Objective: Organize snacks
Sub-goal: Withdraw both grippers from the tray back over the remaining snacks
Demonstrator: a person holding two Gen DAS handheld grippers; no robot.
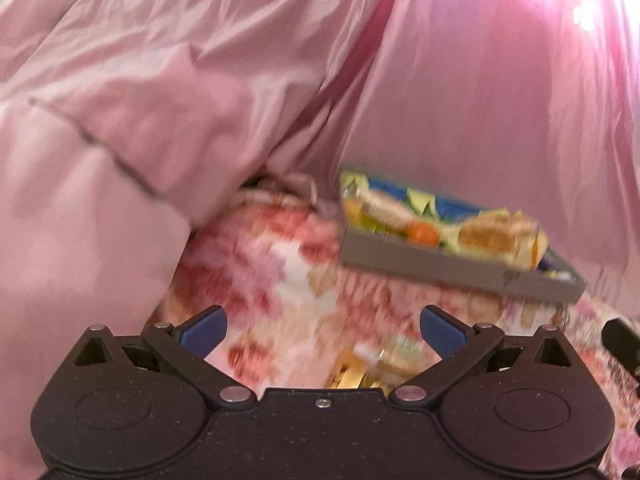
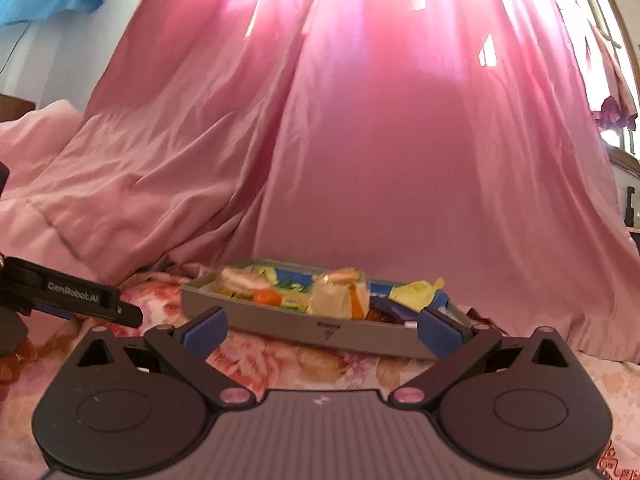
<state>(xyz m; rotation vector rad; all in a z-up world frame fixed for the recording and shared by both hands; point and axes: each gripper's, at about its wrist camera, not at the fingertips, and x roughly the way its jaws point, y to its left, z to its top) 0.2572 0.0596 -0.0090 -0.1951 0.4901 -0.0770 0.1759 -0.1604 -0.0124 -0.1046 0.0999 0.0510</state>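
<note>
A shallow grey tray (image 2: 304,326) lies on the floral bedspread (image 2: 320,360), filled with several wrapped snacks in yellow, blue, orange and clear packets. The same tray (image 1: 420,262) appears blurred ahead and to the right in the left wrist view. My left gripper (image 1: 323,330) is open, nothing between its blue pads, and a blurred yellowish snack packet (image 1: 372,368) lies on the bedspread just below it. My right gripper (image 2: 322,328) is open too, facing the tray's near wall from a short distance. The left gripper's black finger (image 2: 80,298) reaches in from the left edge.
A pink curtain (image 2: 400,140) hangs right behind the tray. A bunched pink quilt (image 1: 100,140) rises on the left, close to the left gripper. A window frame (image 2: 616,80) shows at far right. Floral bedspread (image 1: 280,280) lies open between grippers and tray.
</note>
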